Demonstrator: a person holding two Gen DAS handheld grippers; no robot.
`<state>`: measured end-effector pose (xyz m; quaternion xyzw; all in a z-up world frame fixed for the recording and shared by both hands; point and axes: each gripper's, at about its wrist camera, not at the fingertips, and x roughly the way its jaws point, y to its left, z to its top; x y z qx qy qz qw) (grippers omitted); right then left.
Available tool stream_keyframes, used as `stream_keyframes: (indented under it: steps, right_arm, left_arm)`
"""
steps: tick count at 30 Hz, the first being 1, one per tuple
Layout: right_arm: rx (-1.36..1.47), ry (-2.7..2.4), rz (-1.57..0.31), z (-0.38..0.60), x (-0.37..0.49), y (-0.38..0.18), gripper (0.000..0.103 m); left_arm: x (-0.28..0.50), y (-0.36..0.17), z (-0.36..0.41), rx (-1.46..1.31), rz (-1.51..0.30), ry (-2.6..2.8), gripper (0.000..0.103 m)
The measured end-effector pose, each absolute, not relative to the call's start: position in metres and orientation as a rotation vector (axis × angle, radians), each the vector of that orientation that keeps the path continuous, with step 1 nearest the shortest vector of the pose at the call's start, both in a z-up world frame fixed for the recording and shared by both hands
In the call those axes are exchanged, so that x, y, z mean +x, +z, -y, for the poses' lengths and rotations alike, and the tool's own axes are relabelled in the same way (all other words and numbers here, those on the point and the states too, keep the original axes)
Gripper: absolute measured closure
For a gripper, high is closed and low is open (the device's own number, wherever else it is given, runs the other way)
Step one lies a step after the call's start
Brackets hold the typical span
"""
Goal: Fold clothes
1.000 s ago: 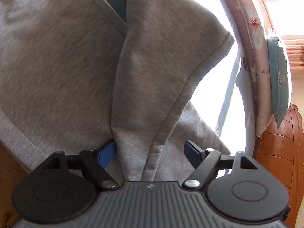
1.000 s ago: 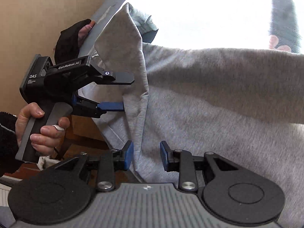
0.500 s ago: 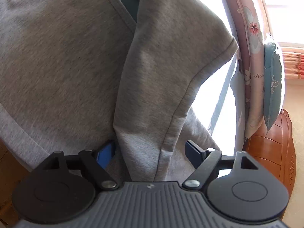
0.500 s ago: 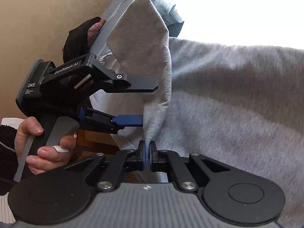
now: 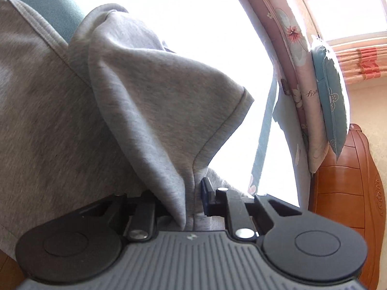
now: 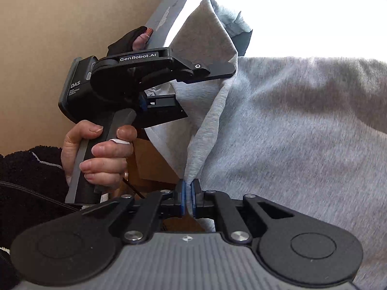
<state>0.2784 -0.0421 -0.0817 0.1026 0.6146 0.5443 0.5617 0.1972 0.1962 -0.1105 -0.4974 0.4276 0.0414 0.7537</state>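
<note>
Garment: a grey sweatshirt [image 6: 302, 133] hangs in front of me, its wide body filling most of both wrist views, lifted between my two grippers with bright window light behind it.
Bed edge: in my left wrist view a pink floral mattress edge [image 5: 285, 38] curves down the right side, with a blue pillow [image 5: 331, 96] leaning against it and a wooden headboard [image 5: 346, 193] below.
Wall: a plain tan wall [image 6: 48, 24] sits behind my left hand in the right wrist view.
Sleeve fold: a hemmed flap of the grey cloth [image 5: 169, 101] drapes down toward my left gripper, its stitched edge running to the narrow bunch between the fingers.
My left hand: my bare hand [image 6: 101, 154] wraps the handle of the left tool, a dark fuzzy cuff [image 6: 26, 169] at the wrist.
Left gripper: my left gripper [image 5: 191, 200] is closed on a bunched fold of the sweatshirt; cloth covers the left finger, and only the right finger [image 5: 208, 193] shows, pressed against the fabric.
Right gripper: my right gripper [image 6: 188, 198] is pinched tight on a thin edge of the sweatshirt, the blue pads [image 6: 183, 200] nearly meeting with the cloth rising straight up from them.
</note>
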Motion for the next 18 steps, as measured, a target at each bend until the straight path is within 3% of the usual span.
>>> stream_keyframes:
  steps: [8,18]
  right_arm:
    - [0.168,1.311,-1.466,0.039,0.270,-0.086,0.094]
    - [0.145,1.277,-1.453,0.048,0.280,-0.083,0.082]
  left_arm:
    - [0.177,-0.088,-0.188,-1.017,-0.958,0.119,0.093]
    - [0.176,-0.085,-0.184,-0.841,-0.935,0.147,0.092]
